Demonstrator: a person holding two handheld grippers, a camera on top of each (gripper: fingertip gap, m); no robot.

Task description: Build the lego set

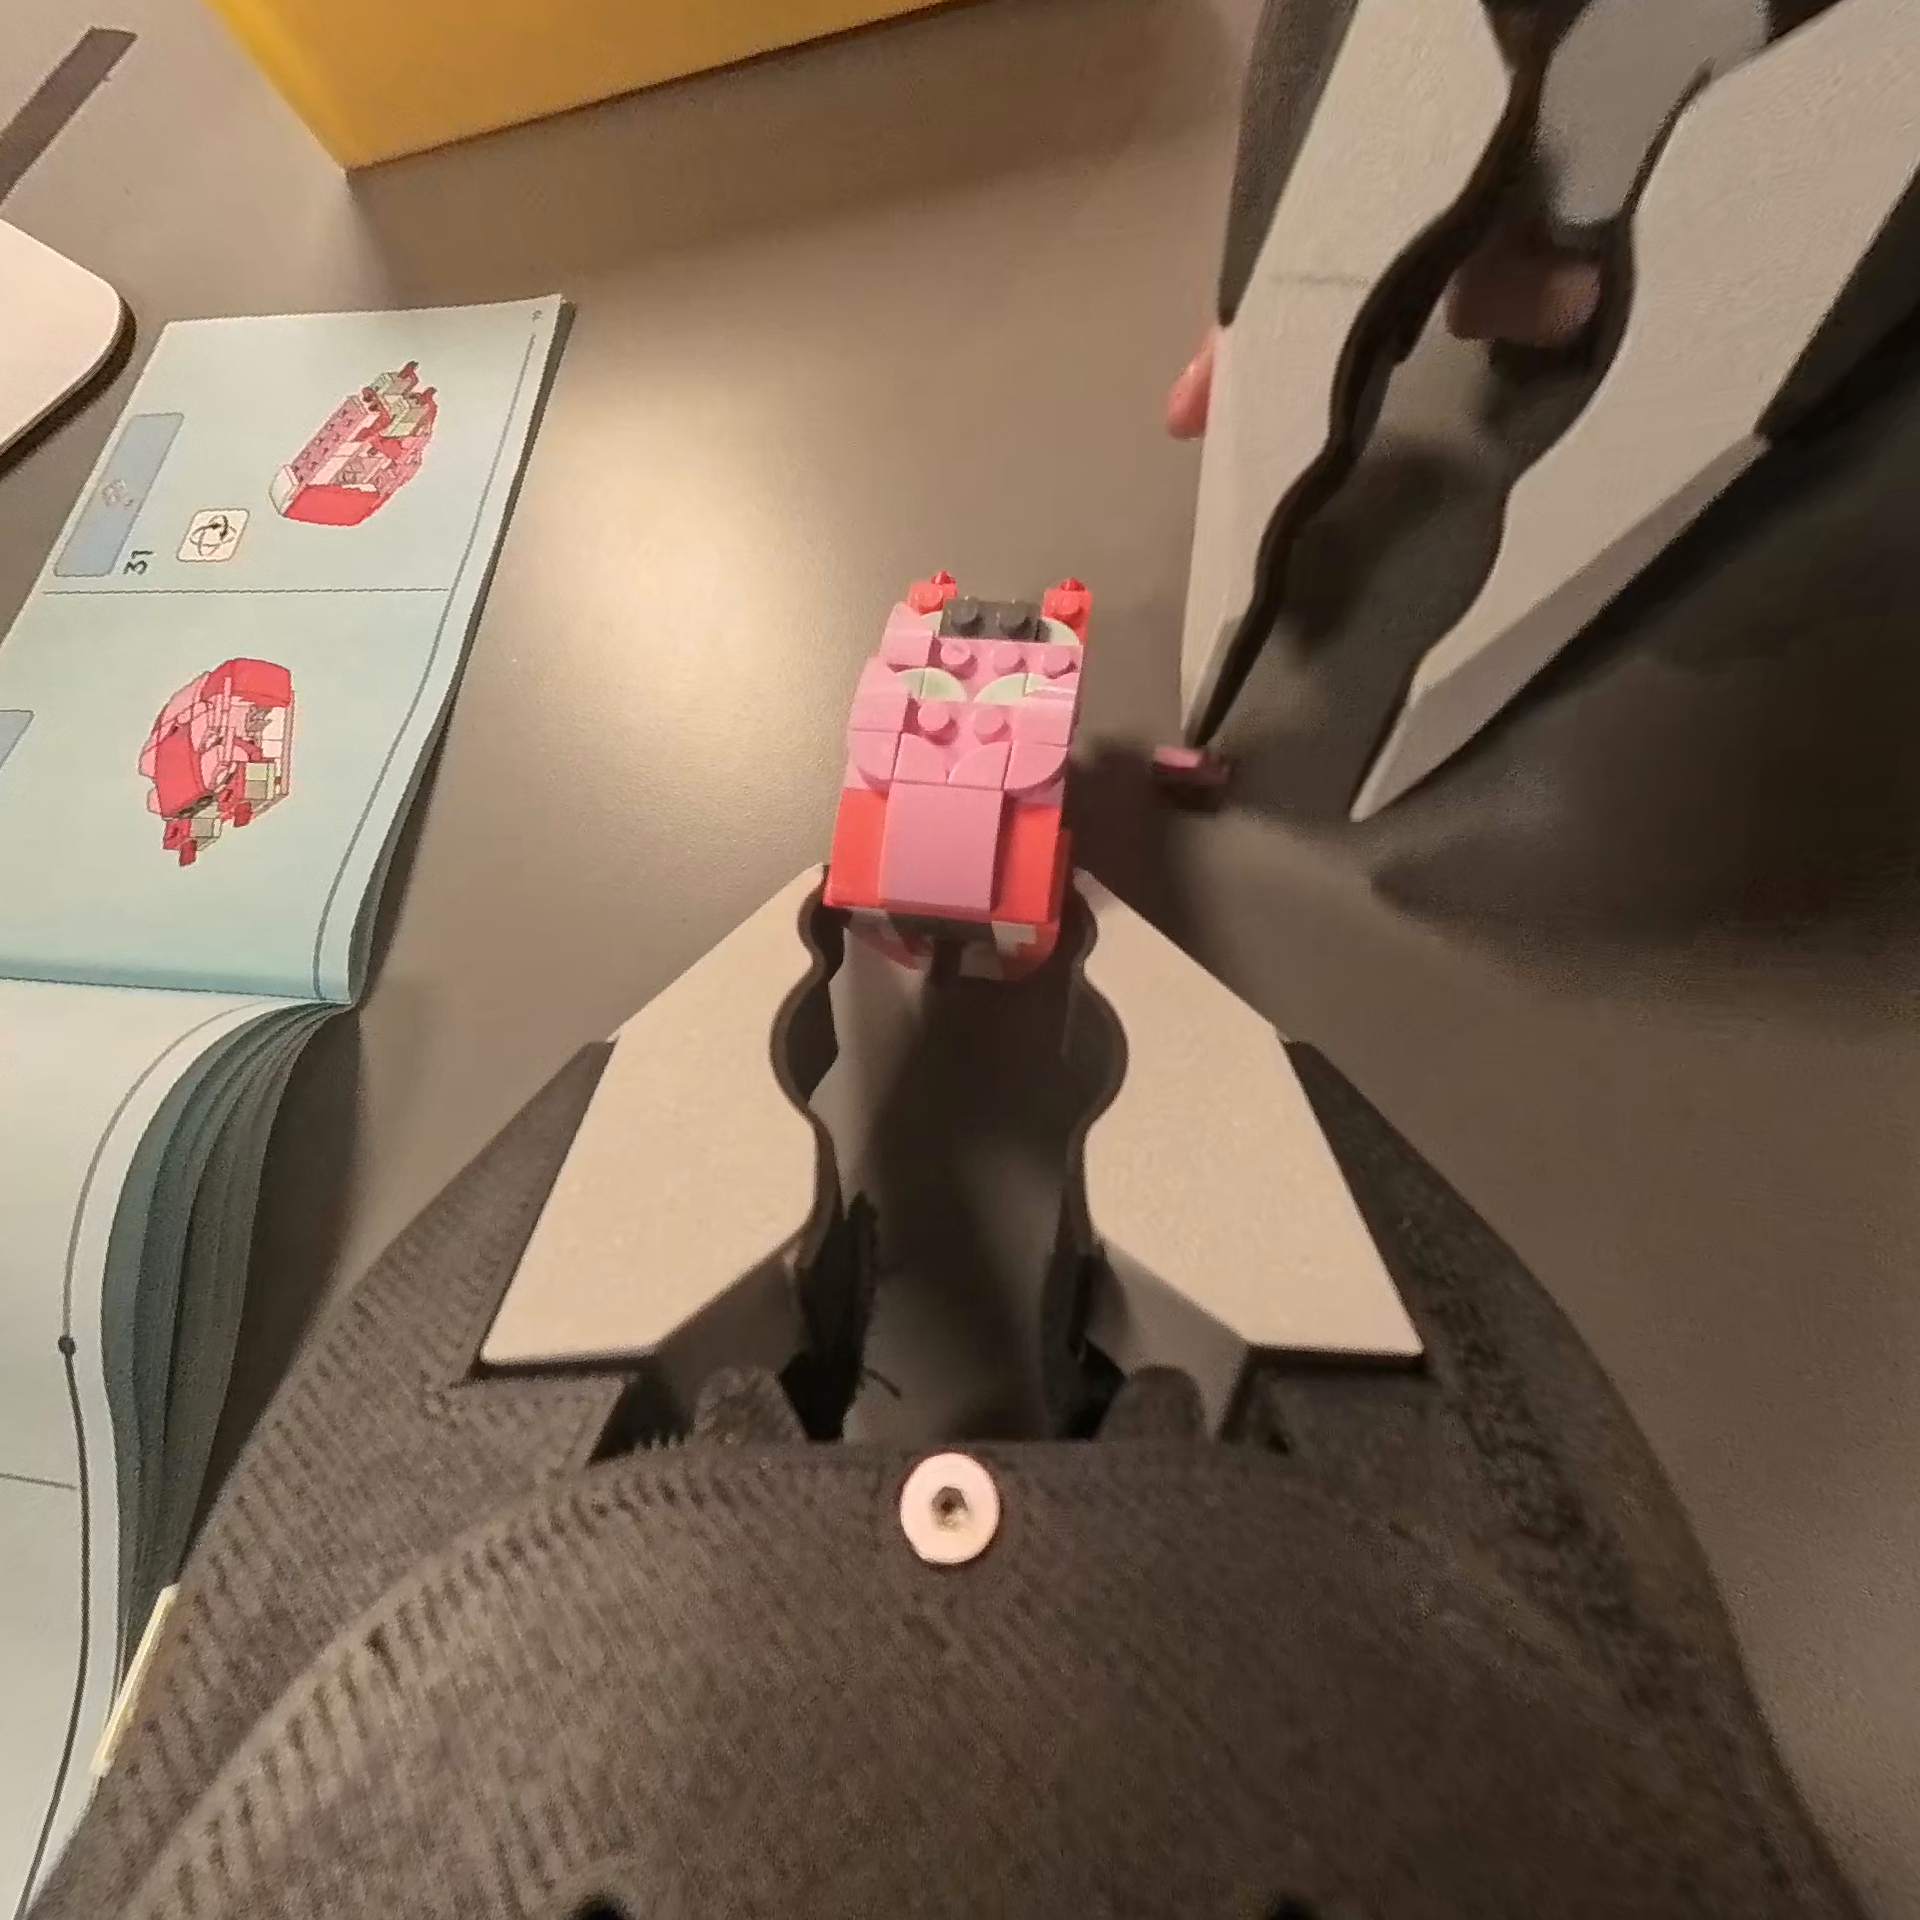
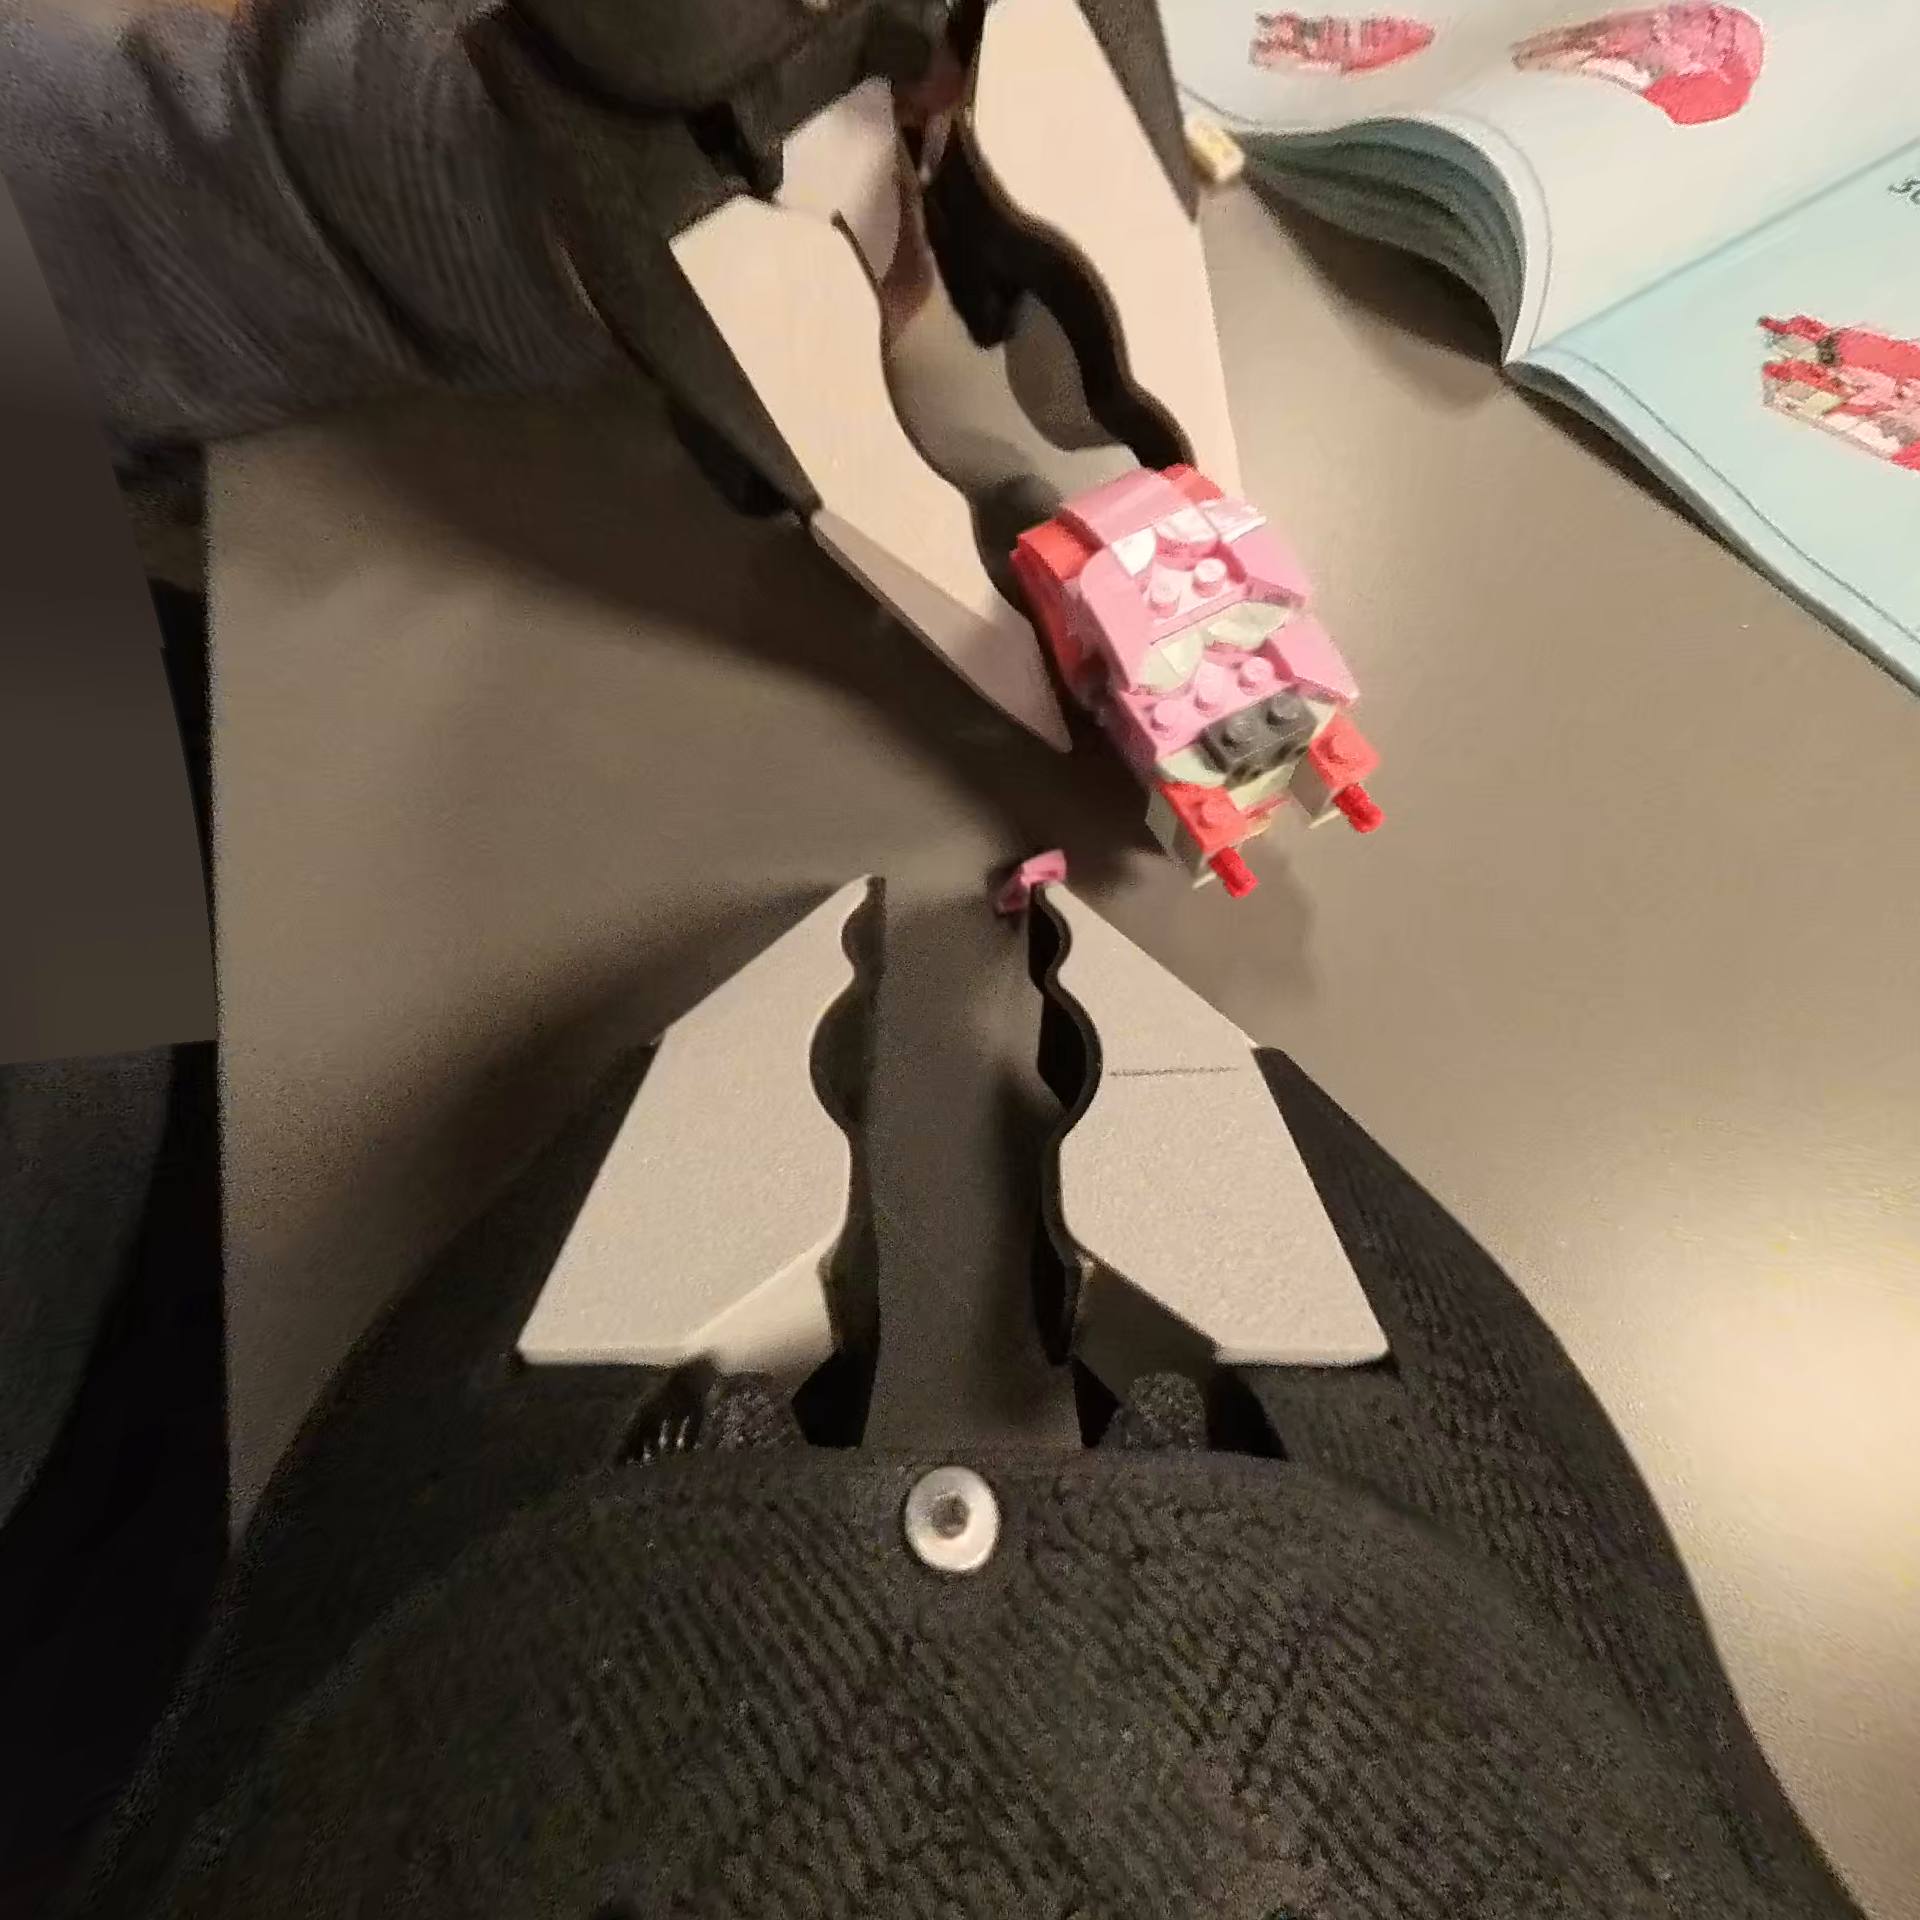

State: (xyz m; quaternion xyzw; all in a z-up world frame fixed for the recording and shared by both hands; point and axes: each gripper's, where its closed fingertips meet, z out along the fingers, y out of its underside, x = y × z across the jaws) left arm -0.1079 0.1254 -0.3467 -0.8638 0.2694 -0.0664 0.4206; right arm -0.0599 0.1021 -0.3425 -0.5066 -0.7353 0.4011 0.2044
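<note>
My left tongs [image 1: 951,914] clench the rear of the pink-and-red brick model [image 1: 961,748], held above the table [image 1: 675,623]. My right tongs [image 2: 956,899] stand released, one tip touching a small pink piece [image 2: 1023,878] on the table. The model looks light, stiff and snap-apart fragile, so I judge its solid red flanks the safest hold.

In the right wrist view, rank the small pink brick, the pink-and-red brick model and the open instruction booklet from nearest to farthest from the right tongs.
1. Small pink brick, at the right fingertip.
2. Pink-and-red brick model, ahead and right, in the left tongs.
3. Open instruction booklet, far upper right.

A grey-brown tabletop [image 1: 727,436] under warm, soft light.
</note>
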